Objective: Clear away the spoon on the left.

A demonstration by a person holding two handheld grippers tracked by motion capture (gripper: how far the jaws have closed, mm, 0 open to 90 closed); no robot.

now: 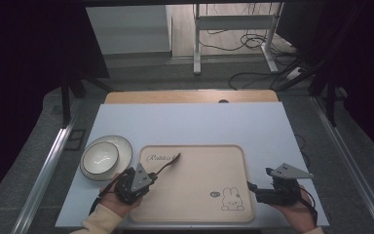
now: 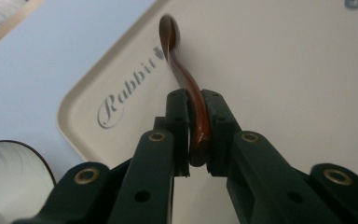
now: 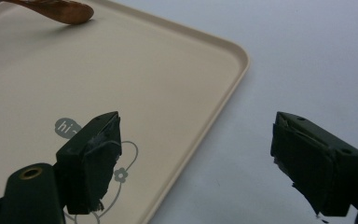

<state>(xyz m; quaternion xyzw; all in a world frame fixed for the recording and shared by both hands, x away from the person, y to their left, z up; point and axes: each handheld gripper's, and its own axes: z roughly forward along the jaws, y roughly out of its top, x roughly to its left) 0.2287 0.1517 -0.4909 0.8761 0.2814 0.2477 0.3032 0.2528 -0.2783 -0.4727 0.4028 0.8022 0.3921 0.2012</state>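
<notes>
A dark brown wooden spoon [image 2: 186, 79] is clamped by its handle between the jaws of my left gripper [image 2: 196, 135]. Its bowl end [image 1: 177, 157] reaches over the beige tray [image 1: 199, 204] near the "Rabbit" lettering, at the tray's far left corner. In the high view my left gripper [image 1: 152, 176] sits over the tray's left edge. My right gripper [image 1: 250, 186] rests at the tray's right edge near the rabbit drawing, jaws wide apart with nothing between them [image 3: 196, 163]. The spoon's bowl [image 3: 63, 11] lies far off in the right gripper view.
A white bowl [image 1: 100, 157] stands on a plate [image 1: 124, 146] left of the tray, close to my left hand. The tray lies on a pale blue table top [image 1: 190, 124]. Beyond the table's far edge are a desk frame and cables on the floor.
</notes>
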